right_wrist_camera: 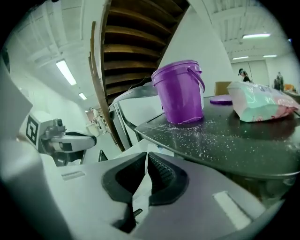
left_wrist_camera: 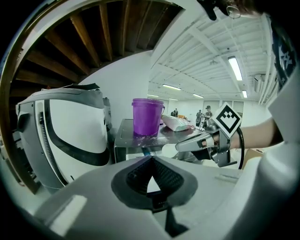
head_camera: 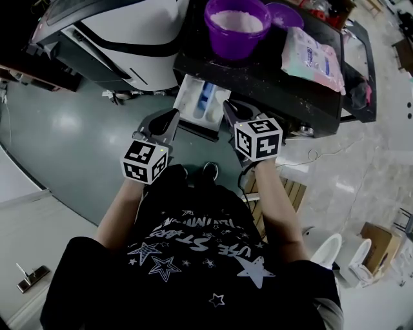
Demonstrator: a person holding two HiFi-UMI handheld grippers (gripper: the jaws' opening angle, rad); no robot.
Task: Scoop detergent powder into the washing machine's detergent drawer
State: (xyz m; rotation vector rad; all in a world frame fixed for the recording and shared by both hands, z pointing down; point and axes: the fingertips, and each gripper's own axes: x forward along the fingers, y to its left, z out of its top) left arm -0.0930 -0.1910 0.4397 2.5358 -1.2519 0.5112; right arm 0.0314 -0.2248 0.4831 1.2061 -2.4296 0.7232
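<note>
As judged from present positions, stage: early; nothing scooped yet, whole transfer outstanding.
Left tool (left_wrist_camera: 151, 158): jaws closed tip to tip, nothing between them; held close before the drawer front.
Right tool (right_wrist_camera: 146, 155): jaws drawn to a hairline slit, likewise empty; beside the left tool, not touching it.
Detergent drawer (head_camera: 186, 103): pulled out from under the worktop (head_camera: 284, 84), directly ahead of both tools and between their tips; compartment contents not readable, no fresh powder confirmed.
Purple bucket (head_camera: 235, 48): upright on the worktop, beyond and above both tools, lid off; white powder (head_camera: 237, 20) near the rim.
Lid (head_camera: 284, 14): flat on the worktop beyond the right tool, just beside the bucket.
Scoop: none made out in any view.
Spill: loose grains (right_wrist_camera: 211, 133) scattered on the worktop ahead of the right tool, round the bucket's foot.
Packet (head_camera: 313, 58): lying on the worktop, beyond the right tool toward its outer side.
Washing machine (head_camera: 129, 32): beyond the left tool, toward its outer side.
Remaining, judged: taking up a scoop, dipping into the bucket, carrying down to the drawer, tipping in.
</note>
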